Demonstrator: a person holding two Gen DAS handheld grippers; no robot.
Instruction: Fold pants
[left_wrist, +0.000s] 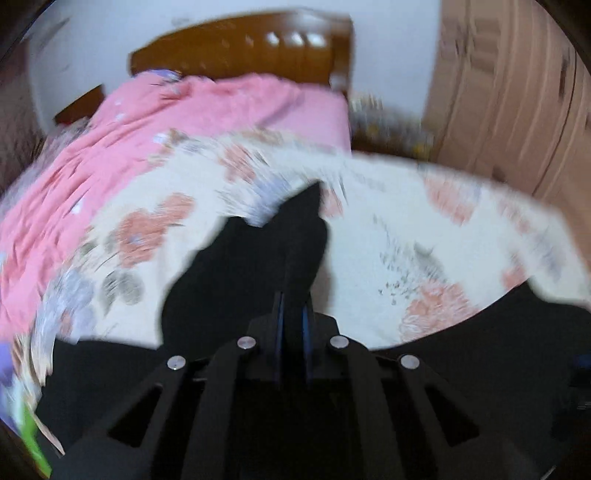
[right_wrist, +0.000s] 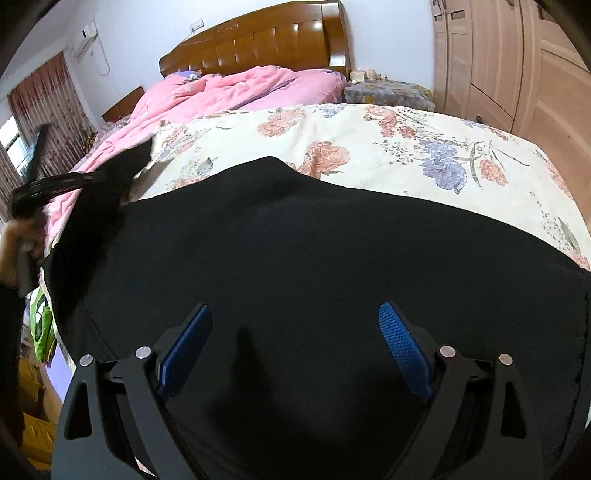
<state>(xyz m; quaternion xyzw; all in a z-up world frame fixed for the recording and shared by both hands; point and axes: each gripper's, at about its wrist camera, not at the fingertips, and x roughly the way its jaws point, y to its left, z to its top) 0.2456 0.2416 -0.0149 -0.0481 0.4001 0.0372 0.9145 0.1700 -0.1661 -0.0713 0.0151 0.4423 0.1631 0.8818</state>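
Bedroom, pale walls. I see a glossy wooden headboard (right_wrist: 255, 40) at the far end of the bed, a tall light-wood wardrobe (right_wrist: 517, 62) on the right, patterned red curtains (right_wrist: 48, 92) at a window on the left. The bed carries a cream floral sheet (right_wrist: 388, 140); a rumpled pink quilt (right_wrist: 229, 92) is heaped toward the headboard. The black pants (right_wrist: 314, 258) lie spread across the near part of the sheet. My left gripper (left_wrist: 293, 295) — blurred in its own view — has its jaws pressed together on a raised fold of the pants. My right gripper (right_wrist: 295, 343) hangs over the cloth, jaws spread wide, pinching nothing.
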